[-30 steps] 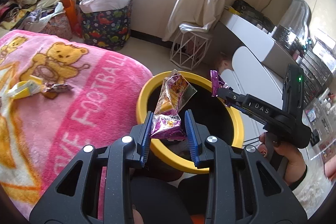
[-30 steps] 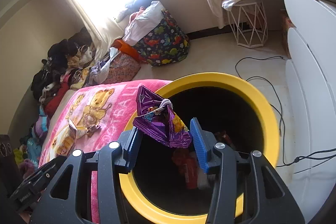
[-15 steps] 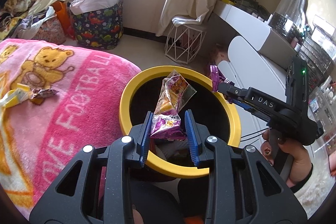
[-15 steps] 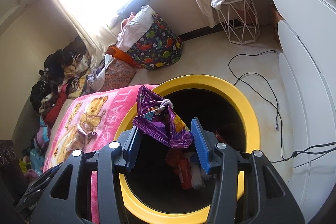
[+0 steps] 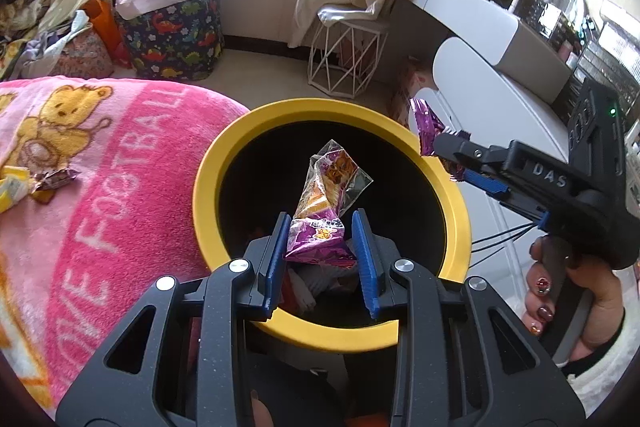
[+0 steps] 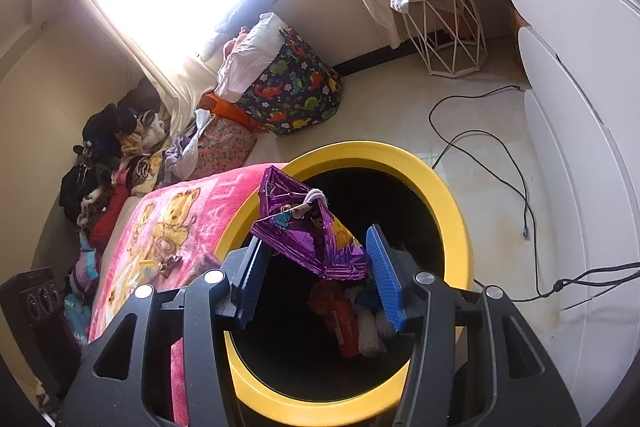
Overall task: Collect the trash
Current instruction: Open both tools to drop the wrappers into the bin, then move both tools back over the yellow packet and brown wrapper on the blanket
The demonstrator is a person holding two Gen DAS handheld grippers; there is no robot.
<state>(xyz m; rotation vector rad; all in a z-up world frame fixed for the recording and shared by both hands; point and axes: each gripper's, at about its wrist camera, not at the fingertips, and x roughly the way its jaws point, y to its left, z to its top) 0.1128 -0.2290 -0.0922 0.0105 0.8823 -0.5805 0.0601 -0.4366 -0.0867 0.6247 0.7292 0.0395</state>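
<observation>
While both tongs, left tongs [image 5: 320, 251] and right tongs [image 6: 316, 267], pinch wrappers over the bin [image 5: 240, 131], releasing likely comes next.

between our left gripper's [image 5: 320, 247] ribbed blue plastic pads [image 5: 276, 259] sits a crinkled glossy snack bag, clear film above and purple print below [image 5: 320, 227]. the arms behind are matt black plastic, faintly speckled, with shiny metal screw heads. between the right gripper's [image 6: 320, 267] pads, a creased purple metallic foil wrapper [image 6: 308, 231] catches the light. beneath both tools, the round bin has a smooth yellow plastic rim [image 5: 208, 163] with a soft sheen. to the left of our left gripper lies a fuzzy pink fleece blanket with bear print [image 5: 100, 155]. ahead stands a white wire-frame stool [image 5: 344, 59], matt, under draped cream cloth.
</observation>
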